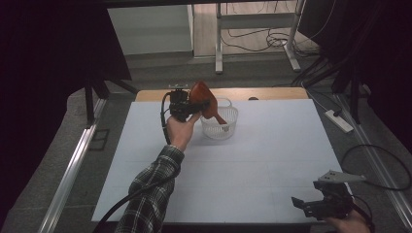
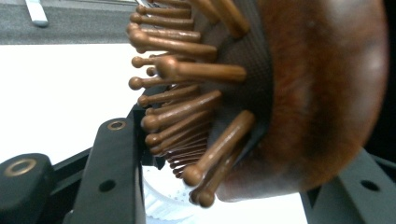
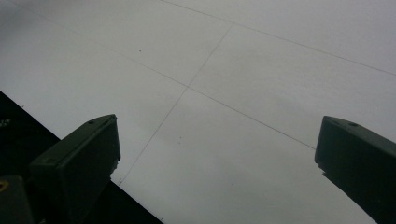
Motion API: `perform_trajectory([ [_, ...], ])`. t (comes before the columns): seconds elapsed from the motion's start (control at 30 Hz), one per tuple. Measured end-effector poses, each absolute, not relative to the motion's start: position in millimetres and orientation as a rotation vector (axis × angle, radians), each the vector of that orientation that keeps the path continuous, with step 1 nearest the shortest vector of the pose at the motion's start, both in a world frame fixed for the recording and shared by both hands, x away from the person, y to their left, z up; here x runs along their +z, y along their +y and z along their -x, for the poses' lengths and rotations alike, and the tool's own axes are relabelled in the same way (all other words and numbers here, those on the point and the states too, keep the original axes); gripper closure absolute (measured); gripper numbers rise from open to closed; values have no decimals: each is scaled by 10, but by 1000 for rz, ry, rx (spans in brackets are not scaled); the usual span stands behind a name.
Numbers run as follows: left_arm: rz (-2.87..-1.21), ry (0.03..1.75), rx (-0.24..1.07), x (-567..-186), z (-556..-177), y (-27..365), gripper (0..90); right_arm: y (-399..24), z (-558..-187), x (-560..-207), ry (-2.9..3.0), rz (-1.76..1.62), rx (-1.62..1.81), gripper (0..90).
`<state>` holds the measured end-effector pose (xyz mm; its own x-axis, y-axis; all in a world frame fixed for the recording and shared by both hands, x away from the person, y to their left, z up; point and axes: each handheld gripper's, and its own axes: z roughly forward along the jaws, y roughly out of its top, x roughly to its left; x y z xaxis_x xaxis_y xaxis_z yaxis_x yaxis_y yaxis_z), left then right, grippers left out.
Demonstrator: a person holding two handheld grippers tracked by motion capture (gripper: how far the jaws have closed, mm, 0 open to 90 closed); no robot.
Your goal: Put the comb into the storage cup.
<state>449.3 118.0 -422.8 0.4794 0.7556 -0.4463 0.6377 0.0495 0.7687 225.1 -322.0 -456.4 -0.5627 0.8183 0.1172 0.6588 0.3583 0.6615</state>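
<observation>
Left tool [image 1: 194, 106] clamped on wooden hairbrush [image 1: 204, 99], held above white basket [image 1: 219, 124]; handle dips inside. Release remains. Right tool [image 1: 311, 206] jaws apart, idle over tabletop [image 1: 272, 160]

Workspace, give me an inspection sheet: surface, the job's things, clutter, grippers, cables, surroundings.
Surface: white table, faint seam lines, wooden edge at the far side.
Job's things: brown wooden hairbrush with round-tipped pins, head up, handle slanting down into the white perforated basket.
Clutter: nothing seen.
Grippers: left hand-held gripper shut on the hairbrush head beside the basket; right hand-held gripper open with nothing between its jaws, at the near right corner.
Cables: black cable loops off the right edge; more cables on the floor beyond.
Surroundings: dark curtains at the sides, power strip on the floor, metal frame legs behind.
</observation>
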Motion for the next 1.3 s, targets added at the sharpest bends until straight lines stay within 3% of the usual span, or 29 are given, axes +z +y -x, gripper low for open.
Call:
perform_trajectory([
  [1.3, -1606, 1281, 95, -4556, -4497, 1177, 450, -3221, -2264, -4572, 2395, -1344, 984, 17],
])
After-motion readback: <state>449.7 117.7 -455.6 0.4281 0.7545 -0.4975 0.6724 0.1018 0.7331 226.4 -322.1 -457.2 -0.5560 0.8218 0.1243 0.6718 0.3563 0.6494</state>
